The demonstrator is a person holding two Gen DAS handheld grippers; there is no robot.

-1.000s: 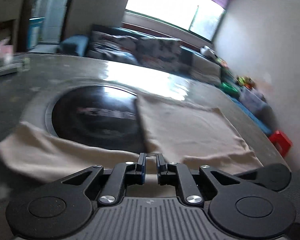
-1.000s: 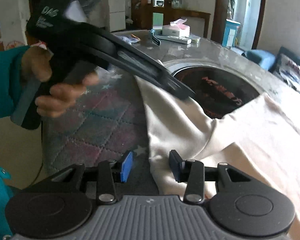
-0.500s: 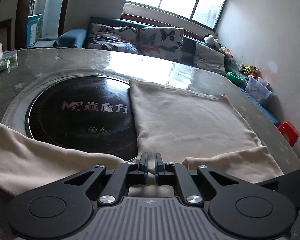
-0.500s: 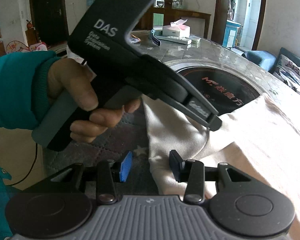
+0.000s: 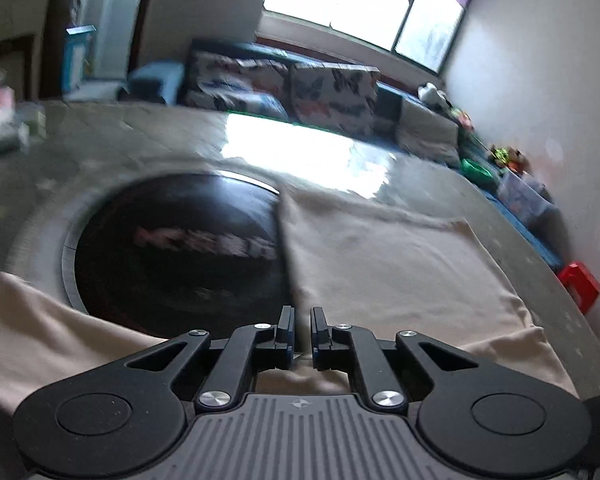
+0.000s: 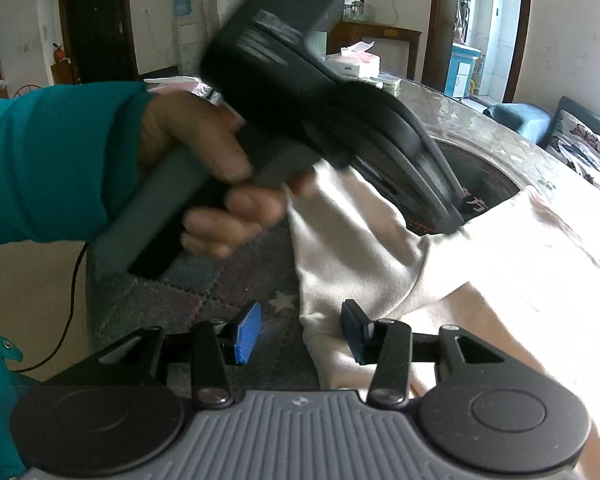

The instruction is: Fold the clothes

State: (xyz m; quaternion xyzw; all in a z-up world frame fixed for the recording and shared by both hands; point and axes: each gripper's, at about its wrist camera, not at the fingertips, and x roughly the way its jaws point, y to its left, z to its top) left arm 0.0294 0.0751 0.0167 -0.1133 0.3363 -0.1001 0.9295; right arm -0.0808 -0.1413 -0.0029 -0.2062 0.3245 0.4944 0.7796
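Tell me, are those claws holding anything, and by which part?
The left claw pinches the cream garment near its sleeve junction. The right claw is open, holding nothing.

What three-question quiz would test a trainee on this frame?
1. True or false: the right tongs are open.
2. What are the left tongs closed on? A) tissue box B) beige cloth garment C) nothing
3. Which dark object does the garment's sleeve lie across?

Key: 1 true. 2 B. 3 the round black glass cooktop set into the table.
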